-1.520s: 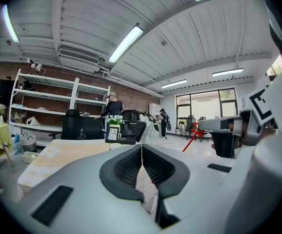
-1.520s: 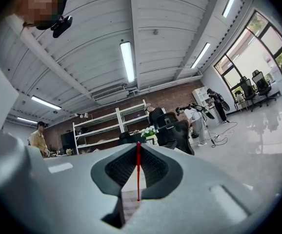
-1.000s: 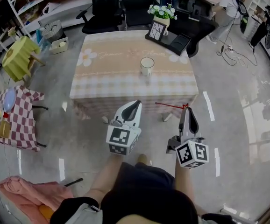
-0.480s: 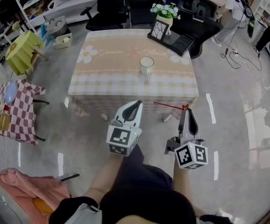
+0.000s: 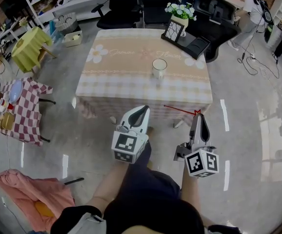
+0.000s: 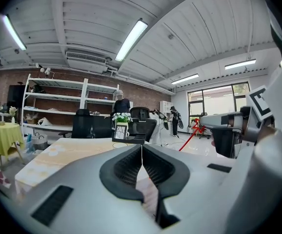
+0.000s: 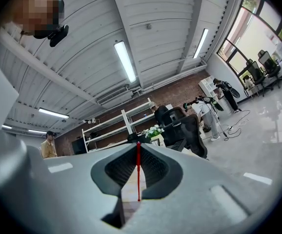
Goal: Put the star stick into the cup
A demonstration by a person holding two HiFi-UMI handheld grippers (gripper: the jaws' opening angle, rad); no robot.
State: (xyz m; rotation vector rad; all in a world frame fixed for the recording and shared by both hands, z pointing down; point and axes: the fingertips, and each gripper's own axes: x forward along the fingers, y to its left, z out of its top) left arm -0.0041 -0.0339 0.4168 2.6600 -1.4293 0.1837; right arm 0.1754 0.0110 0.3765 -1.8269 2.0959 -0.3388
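Far left: a pink cloth (image 5: 33, 195) lies on the floor, and beyond it stands a small table under a red checked cover (image 5: 28, 115).
Left tool (image 5: 143, 110): its jaws are pressed together with nothing between them. It is held over the floor, short of the tabletop's near edge.
Tabletop (image 5: 116, 82): it is covered by a beige checked cloth with daisy prints.
Cup (image 5: 159, 68): white and upright, it stands alone near the middle of the tabletop.
Far right corner: a picture frame (image 5: 173, 30) stands there with a pot of white flowers (image 5: 181, 11) just behind it.
Star stick (image 5: 179, 108): thin and red, it lies roughly level, running leftward from the right tool with its star end at that tool's tips. It hangs over the floor before the tabletop's near edge, well apart from the cup.
Right tool (image 5: 198, 116): its jaws are clamped on the star stick, the red shaft nipped between the ribbed pads.
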